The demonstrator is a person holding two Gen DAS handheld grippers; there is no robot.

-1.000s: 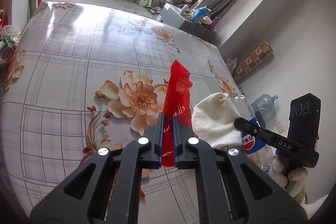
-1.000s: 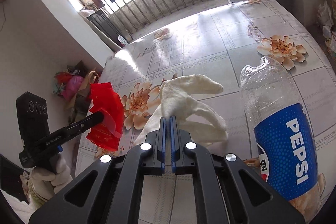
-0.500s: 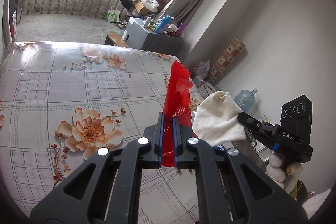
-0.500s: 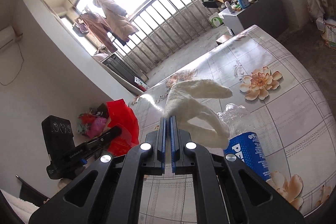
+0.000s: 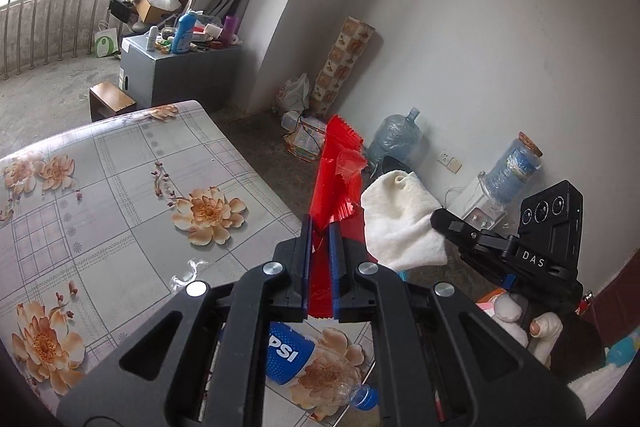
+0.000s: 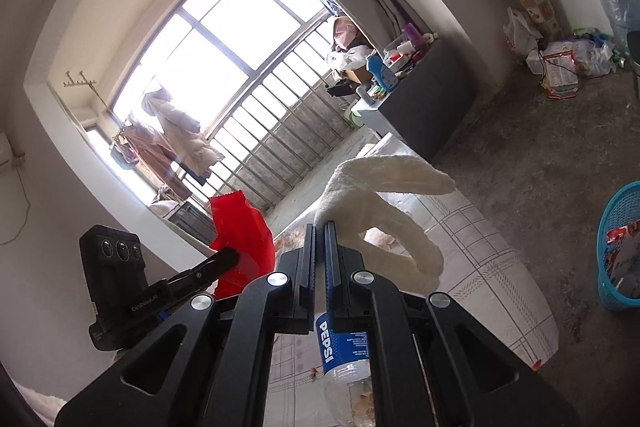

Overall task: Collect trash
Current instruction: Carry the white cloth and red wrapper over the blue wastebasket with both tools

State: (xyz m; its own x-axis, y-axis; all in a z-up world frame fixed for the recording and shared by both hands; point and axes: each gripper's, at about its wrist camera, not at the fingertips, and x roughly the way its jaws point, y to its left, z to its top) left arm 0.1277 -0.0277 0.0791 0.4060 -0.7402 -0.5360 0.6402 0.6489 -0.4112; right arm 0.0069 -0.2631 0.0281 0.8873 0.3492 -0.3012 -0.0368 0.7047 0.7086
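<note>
Red crinkled plastic wrapper (image 5: 334, 187) sits clamped in the shut left gripper (image 5: 319, 227); right gripper (image 6: 319, 227) pinches a white cloth rag (image 6: 376, 203). Carry both level toward the blue mesh basket (image 6: 616, 227) right of the floral table (image 5: 100, 187), releasing only above its rim

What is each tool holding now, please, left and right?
Left tool: shut on the red wrapper.
Right tool: shut on the white cloth.
</note>
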